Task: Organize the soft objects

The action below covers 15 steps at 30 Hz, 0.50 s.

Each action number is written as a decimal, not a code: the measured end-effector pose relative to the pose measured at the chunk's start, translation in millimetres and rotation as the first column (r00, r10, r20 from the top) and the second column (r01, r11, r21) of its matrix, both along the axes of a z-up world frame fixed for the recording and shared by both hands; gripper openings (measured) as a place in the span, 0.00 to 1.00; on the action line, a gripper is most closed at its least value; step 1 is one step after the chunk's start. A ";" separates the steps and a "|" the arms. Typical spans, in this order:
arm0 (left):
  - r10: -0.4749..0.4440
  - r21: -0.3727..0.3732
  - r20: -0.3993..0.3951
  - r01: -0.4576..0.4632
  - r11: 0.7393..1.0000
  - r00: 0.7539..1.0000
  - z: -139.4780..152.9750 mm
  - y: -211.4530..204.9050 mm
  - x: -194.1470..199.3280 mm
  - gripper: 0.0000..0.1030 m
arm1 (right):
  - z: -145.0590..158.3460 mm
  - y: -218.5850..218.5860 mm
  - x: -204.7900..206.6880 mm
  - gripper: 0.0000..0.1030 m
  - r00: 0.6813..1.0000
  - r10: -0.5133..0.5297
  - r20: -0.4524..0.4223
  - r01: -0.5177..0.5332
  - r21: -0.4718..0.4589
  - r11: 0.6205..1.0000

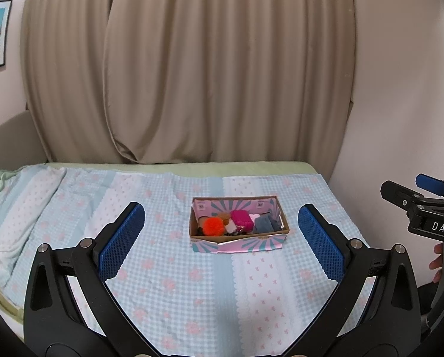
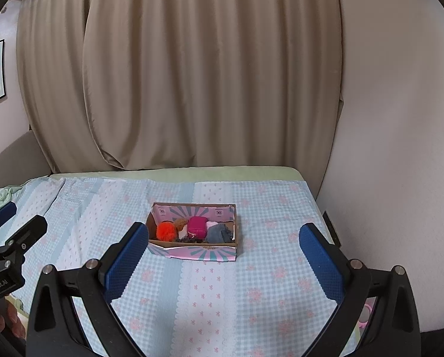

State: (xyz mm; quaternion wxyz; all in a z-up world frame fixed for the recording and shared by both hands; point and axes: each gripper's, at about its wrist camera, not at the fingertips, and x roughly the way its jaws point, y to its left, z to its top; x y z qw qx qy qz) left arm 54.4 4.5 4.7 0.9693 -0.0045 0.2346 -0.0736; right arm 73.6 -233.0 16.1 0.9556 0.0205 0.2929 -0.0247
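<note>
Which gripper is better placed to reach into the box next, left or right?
Probably left: the box lies centred between the open left gripper; the open right gripper sees it off-centre.

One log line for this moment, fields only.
left gripper: open, empty | right gripper: open, empty | box: on bed, holds soft items | orange pompom: in box
</note>
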 end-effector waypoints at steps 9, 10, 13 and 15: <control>0.007 0.000 -0.006 -0.007 1.000 1.000 0.6 0.0 -0.7 1.00 | -2.0 -0.5 1.5 0.98 1.000 0.007 0.004 -0.007 0.009 1.000; 0.008 0.001 -0.006 -0.008 1.000 1.000 0.6 -0.4 -0.7 1.00 | -2.2 -0.4 0.6 0.98 1.000 0.007 0.004 -0.007 0.010 1.000; 0.006 -0.004 -0.010 -0.006 1.000 1.000 1.2 0.6 0.6 1.00 | -2.3 -0.5 2.1 0.98 1.000 0.008 0.003 -0.008 0.015 1.000; 0.007 -0.011 -0.013 -0.007 1.000 1.000 1.7 2.2 0.6 1.00 | -2.0 -0.4 2.4 0.98 1.000 0.008 0.003 -0.009 0.015 1.000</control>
